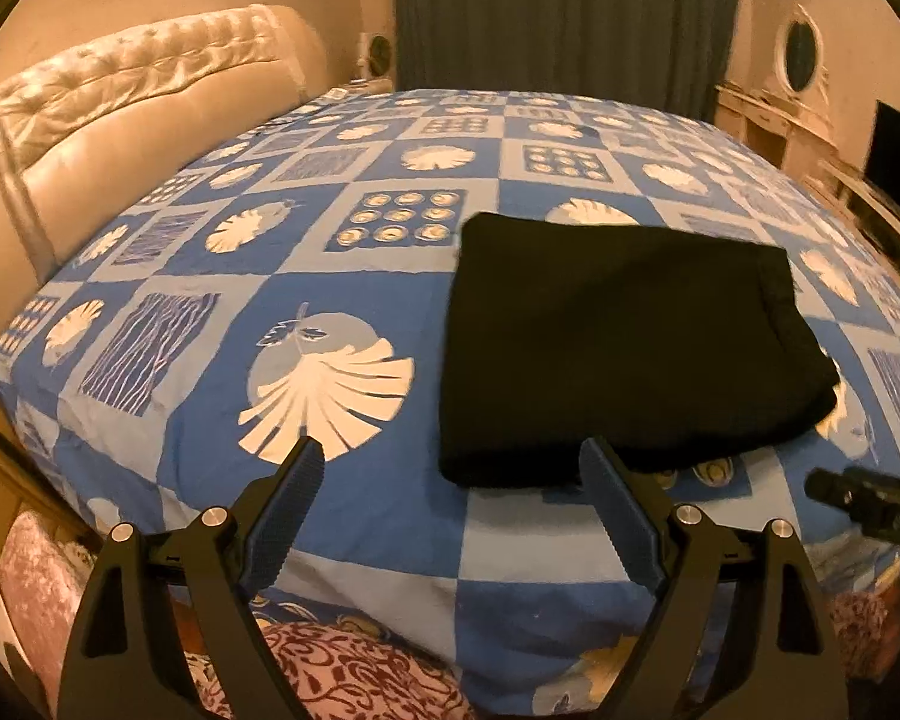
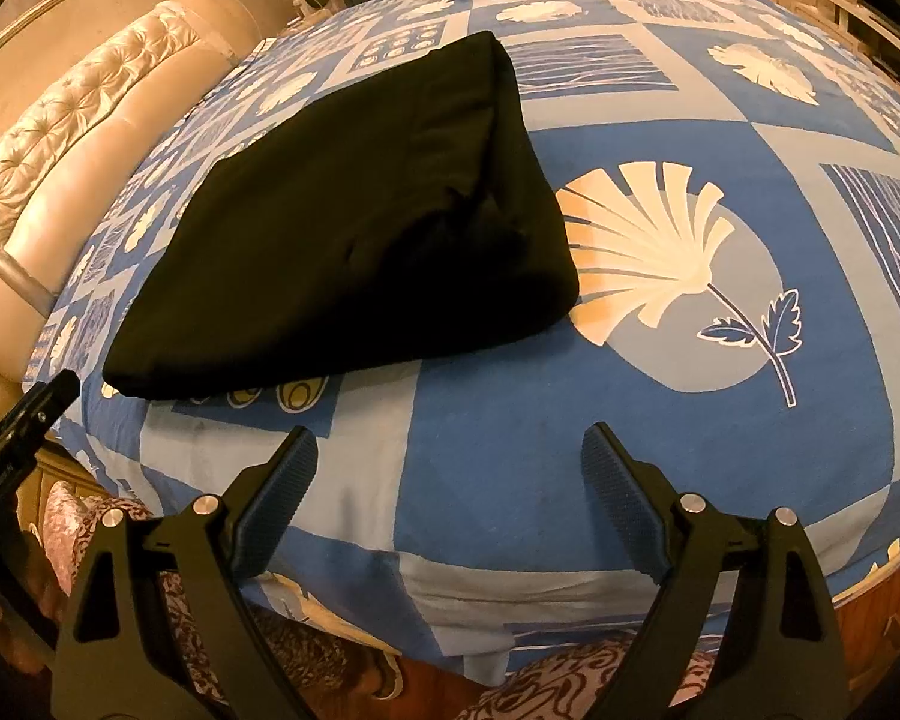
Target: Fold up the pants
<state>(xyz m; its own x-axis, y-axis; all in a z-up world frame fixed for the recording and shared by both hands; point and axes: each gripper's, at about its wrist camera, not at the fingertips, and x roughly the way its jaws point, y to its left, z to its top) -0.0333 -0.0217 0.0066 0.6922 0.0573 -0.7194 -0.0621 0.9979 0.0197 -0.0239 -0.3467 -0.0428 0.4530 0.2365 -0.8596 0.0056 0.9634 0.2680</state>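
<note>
The black pants (image 1: 624,348) lie folded into a compact rectangle on the blue patterned bed sheet (image 1: 342,294). They also show in the right wrist view (image 2: 354,228), left of centre. My left gripper (image 1: 450,456) is open and empty, hovering near the bed's front edge, its right finger just in front of the pants' near edge. My right gripper (image 2: 450,444) is open and empty, above the sheet (image 2: 570,396), in front of the pants and apart from them. The right gripper's body shows at the right edge of the left wrist view (image 1: 870,498).
A padded beige headboard (image 1: 120,120) runs along the left. Dark curtains (image 1: 564,12) hang behind the bed. A dresser with an oval mirror (image 1: 801,57) and a dark screen (image 1: 897,150) stand at the right. Patterned pink fabric (image 1: 360,672) lies below the bed's front edge.
</note>
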